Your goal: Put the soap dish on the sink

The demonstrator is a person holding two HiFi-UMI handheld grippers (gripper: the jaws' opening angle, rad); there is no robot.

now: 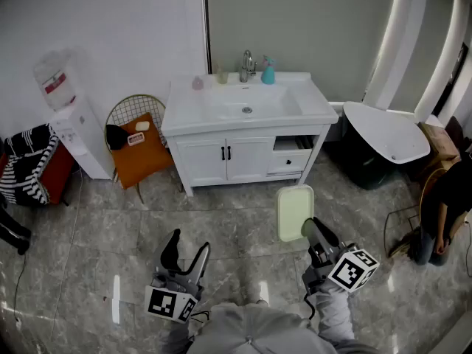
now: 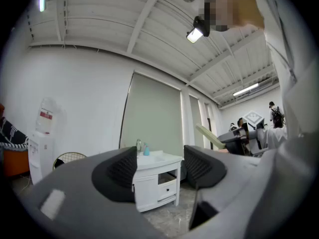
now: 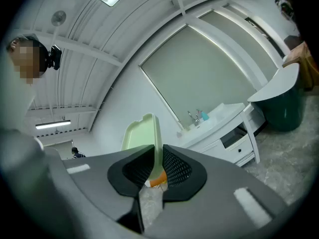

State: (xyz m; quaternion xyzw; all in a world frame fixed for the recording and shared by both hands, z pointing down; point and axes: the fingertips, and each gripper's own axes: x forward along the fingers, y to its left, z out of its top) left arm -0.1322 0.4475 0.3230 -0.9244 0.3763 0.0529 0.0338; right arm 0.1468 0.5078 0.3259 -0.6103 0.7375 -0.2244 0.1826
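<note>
A pale green soap dish (image 1: 295,212) is held by its near edge in my right gripper (image 1: 313,231), whose jaws are shut on it above the tiled floor. In the right gripper view the soap dish (image 3: 142,136) stands upright between the pads. The white sink (image 1: 247,105) on its cabinet stands ahead against the wall, with a tap (image 1: 247,65) at the back; the sink (image 2: 158,159) also shows between the left jaws. My left gripper (image 1: 186,253) hangs low at the left, open and holding nothing.
On the sink's rim stand a teal soap bottle (image 1: 268,71), a glass (image 1: 221,74) and a small pink item (image 1: 198,83). A wire chair with an orange cushion (image 1: 140,150) and a water dispenser (image 1: 70,116) are to the left. A white tub (image 1: 387,131) and a crouching person (image 1: 442,212) are to the right.
</note>
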